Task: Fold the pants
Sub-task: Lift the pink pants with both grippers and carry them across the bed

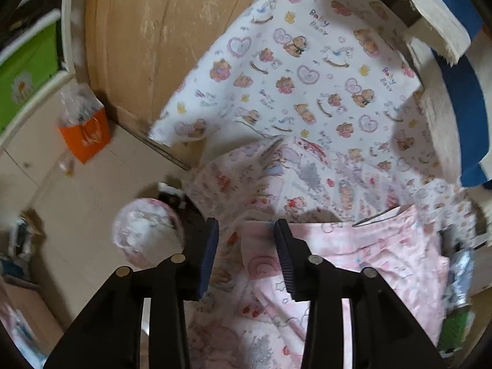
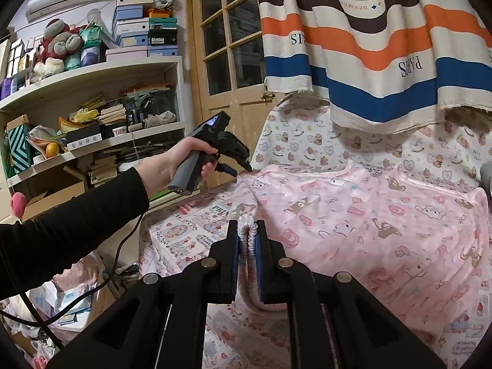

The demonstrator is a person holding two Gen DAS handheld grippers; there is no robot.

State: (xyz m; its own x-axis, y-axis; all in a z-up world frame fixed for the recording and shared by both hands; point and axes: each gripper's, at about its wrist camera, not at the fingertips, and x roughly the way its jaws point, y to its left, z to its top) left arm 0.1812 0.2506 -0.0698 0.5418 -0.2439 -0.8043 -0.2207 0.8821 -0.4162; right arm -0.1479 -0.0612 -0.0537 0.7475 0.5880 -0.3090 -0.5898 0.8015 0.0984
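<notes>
Pink pants (image 2: 369,215) with a cartoon animal print lie spread over a patterned cover (image 2: 184,230). My right gripper (image 2: 246,230) is shut on a bunched edge of the pants at their near left side. A hand (image 2: 172,166) holds my left gripper (image 2: 246,166) at the pants' far left corner, pointing down at them. In the left wrist view the left gripper (image 1: 246,227) stands open above the pink pants (image 1: 353,246). The cloth lies under the gap and neither pad presses on it.
A white teddy-bear sheet (image 1: 307,77) drapes behind the pants, with a striped cloth (image 2: 369,46) hanging above it. A wooden door (image 2: 230,46) and cluttered shelves (image 2: 92,107) stand at the left. An orange bag (image 1: 86,135) sits on the tiled floor (image 1: 77,215).
</notes>
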